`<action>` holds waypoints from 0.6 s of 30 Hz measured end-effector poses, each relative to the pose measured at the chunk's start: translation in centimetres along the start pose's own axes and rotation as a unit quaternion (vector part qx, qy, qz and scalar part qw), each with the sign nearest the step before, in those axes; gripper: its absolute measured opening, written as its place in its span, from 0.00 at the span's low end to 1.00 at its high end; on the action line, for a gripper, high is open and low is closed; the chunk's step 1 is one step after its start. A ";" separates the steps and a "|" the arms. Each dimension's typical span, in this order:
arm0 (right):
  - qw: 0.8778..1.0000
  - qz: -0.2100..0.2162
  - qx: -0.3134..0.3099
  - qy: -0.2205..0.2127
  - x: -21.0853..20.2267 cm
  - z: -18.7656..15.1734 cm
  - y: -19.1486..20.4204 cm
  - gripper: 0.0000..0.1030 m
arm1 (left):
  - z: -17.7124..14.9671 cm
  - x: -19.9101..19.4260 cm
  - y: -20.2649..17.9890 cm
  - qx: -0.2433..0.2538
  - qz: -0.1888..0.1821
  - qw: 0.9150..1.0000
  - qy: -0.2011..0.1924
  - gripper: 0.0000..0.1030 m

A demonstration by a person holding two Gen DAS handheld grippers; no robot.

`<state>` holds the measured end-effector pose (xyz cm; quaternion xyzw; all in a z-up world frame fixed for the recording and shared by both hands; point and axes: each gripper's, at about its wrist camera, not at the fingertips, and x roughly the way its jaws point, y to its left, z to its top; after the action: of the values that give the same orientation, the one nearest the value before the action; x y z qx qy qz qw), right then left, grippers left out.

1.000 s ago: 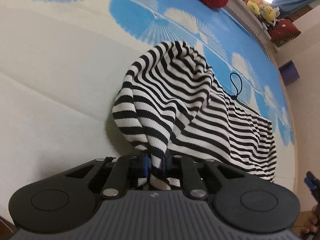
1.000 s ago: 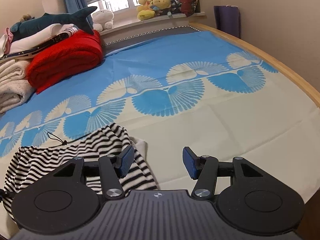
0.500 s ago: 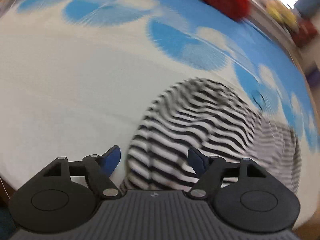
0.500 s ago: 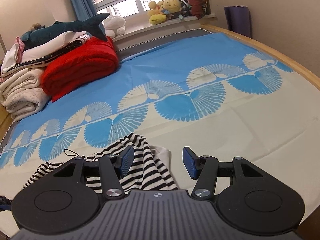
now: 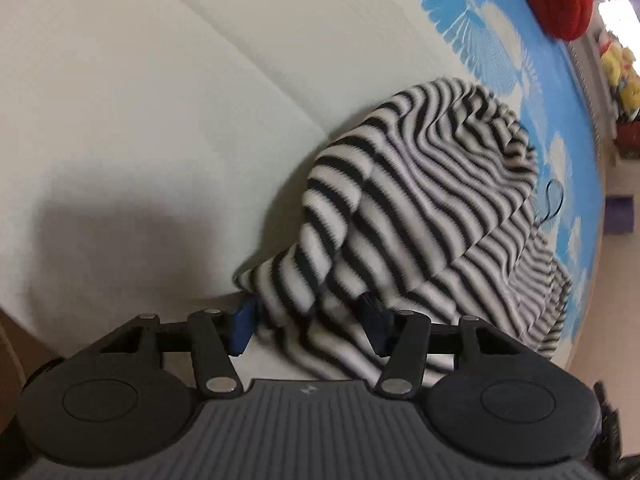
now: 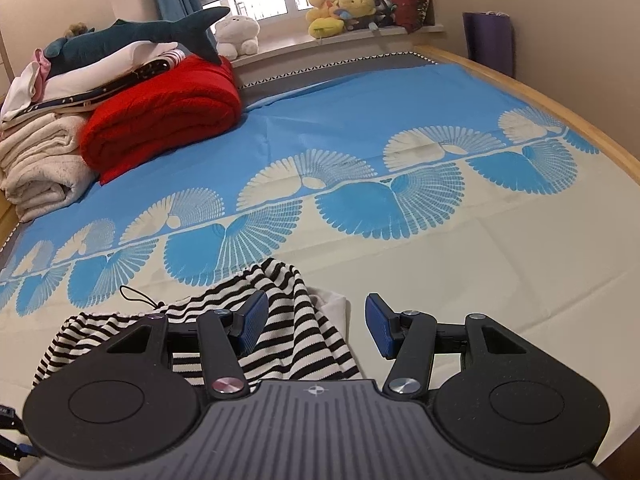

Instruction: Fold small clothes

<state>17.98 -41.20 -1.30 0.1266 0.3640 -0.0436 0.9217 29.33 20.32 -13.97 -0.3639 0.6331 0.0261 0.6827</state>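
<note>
Here, the striped garment (image 5: 420,216) lies bunched on the cream part of the bedsheet (image 5: 140,100), its near edge between the closing jaws of the left gripper (image 5: 308,322), whose pads have not yet pinched it. The right gripper (image 6: 316,326) hangs half-open and empty just beside the cloth, with a red blanket (image 6: 160,114) well beyond.

1. One striped garment (image 6: 288,320) is counted at the lower centre of the right wrist view.
2. One red blanket (image 6: 164,116) is seen at the upper left.
3. One shark plush (image 6: 132,36) is counted above it.
4. One white plush (image 6: 236,36) is seen by the window.
5. Two tools are counted: the left tool (image 5: 306,326) and the right tool (image 6: 316,328).
6. One purple bin (image 6: 488,40) is seen at the upper right.
</note>
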 end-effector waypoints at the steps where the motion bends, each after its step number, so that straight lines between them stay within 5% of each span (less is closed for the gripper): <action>1: 1.000 -0.001 -0.001 0.002 0.0 -0.1 0.1 0.54 | -0.2 0.4 0.0 -0.008 -0.007 1.000 -0.007 0.61; 6: 1.000 -0.007 0.001 0.004 0.0 -0.3 -0.2 0.54 | -0.9 1.2 -2.5 0.014 0.008 0.999 -0.033 0.58; 7: 1.000 -0.008 0.002 0.004 0.0 -0.3 -0.3 0.54 | -1.1 1.3 -2.9 0.023 0.007 0.999 -0.035 0.34; 8: 1.000 -0.010 0.004 0.003 0.0 -0.2 -0.5 0.54 | -1.3 1.3 -3.2 0.028 -0.001 0.999 -0.031 0.23; 12: 1.000 -0.015 0.016 0.002 -0.2 -0.2 -1.1 0.54 | -2.0 -0.1 -4.6 0.079 -0.002 0.995 -0.060 0.17; 18: 0.999 -0.018 0.031 -0.003 -0.3 -0.4 -1.9 0.54 | -4.1 -4.0 -8.0 0.169 -0.049 0.978 -0.116 0.16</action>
<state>17.14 -42.90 -1.79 0.1487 0.3617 -0.0714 0.9176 29.05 13.93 -6.48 -0.2688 0.5265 -0.0727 0.8033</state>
